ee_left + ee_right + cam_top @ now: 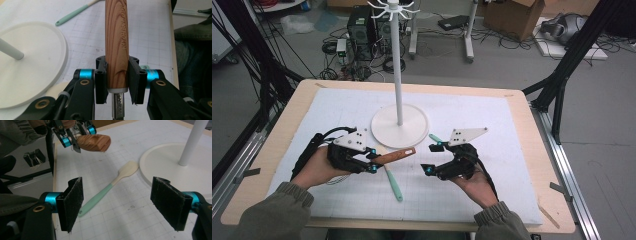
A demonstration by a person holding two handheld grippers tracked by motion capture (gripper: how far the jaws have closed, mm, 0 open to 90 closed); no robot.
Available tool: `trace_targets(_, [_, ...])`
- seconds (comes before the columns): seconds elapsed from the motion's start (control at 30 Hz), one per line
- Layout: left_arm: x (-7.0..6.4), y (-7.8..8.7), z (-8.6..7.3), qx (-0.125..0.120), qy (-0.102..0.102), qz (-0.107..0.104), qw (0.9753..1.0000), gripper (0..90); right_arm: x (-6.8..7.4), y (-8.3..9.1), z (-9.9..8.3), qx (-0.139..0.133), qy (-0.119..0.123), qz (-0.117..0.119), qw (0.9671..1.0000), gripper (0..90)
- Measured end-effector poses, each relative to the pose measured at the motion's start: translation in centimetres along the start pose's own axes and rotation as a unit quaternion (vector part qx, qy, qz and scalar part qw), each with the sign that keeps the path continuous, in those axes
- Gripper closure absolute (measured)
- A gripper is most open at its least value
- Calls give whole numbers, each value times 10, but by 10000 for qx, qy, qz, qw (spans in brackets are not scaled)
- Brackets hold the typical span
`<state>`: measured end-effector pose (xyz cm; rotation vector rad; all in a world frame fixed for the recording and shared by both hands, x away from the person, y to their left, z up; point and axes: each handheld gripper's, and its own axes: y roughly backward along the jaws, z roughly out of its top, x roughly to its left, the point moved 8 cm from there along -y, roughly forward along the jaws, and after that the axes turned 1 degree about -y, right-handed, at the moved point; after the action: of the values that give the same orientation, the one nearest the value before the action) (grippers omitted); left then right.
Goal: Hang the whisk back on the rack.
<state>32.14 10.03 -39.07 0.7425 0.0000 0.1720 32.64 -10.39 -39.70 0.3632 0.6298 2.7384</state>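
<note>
My left gripper [373, 160] [117, 72] is shut on a wooden-handled kitchen tool [396, 155] [116, 37], held above the mat with the handle pointing right. A metal shank [117, 105] runs back from the handle between the jaws. My right gripper [431, 158] [122, 205] stands open over the mat with nothing between its pads [73, 202]. A spatula [393, 183] [107, 188] with a mint handle and a cream head lies flat on the mat between the two grippers. In the right gripper view, the left gripper [72, 135] and its wooden handle [94, 142] show at the upper left.
A white hanging stand, with a round base [412, 131] [27, 62] [172, 167] and a tall pole [396, 60] [192, 140], rises at the middle back of the white gridded mat [492, 125]. Another mint piece [435, 138] lies just behind the right gripper. Cables and boxes cover the floor beyond the table.
</note>
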Motion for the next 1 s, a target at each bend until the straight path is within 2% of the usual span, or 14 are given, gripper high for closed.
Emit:
trace_targets(0.1, [1,-1,4,-29,4,16,10000,708,2,-4,3,-7,63,40,10000,274])
trace_targets(0.5, [4,-8,15,-176,37,41,9998,708,7,-15,12,-5,51,163,9999,358])
trace_targets(0.7, [4,-13,20,-245,77,33,9997,708,11,-25,19,-37,114,311,9994,393])
trace_targets(0.87, [3,-16,23,-278,38,39,9996,708,12,-29,23,-130,39,437,9990,431])
trace_targets(1.0, [3,-19,26,-322,100,89,9994,708,12,-30,25,-241,-66,537,9982,471])
